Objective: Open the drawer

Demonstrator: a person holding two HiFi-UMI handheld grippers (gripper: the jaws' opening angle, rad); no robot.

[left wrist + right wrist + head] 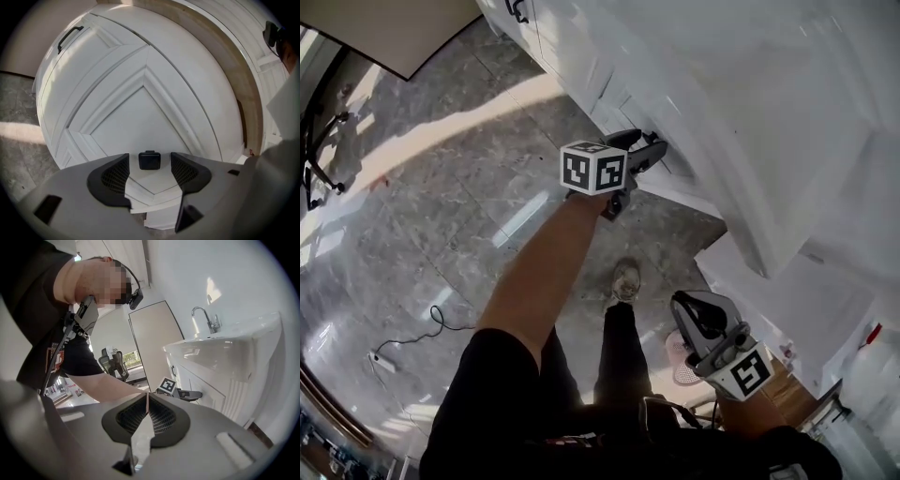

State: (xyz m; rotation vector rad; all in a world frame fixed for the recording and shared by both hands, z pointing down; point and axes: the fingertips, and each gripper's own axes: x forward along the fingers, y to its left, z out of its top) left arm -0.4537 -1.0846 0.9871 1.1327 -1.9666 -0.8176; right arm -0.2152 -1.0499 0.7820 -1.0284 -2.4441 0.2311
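Observation:
A small square black knob (149, 161) sticks out of a white panelled drawer front (140, 108). My left gripper (150, 170) is open, with the knob level with its fingertips, one on either side, and a gap on both sides. From the head view, the left gripper (649, 152) reaches at arm's length to the low white cabinet (619, 94); the knob is hidden there. My right gripper (692, 314) hangs back near my body, shut with its pads (157, 416) pressed together and nothing between them.
Another black handle (70, 37) sits on the cabinet front farther left. Grey marble floor (441, 187) spreads below, with a cable (412, 337) and my shoe (625, 278). A white sink counter with a faucet (206, 317) stands to the right; an office chair (112, 364) is behind.

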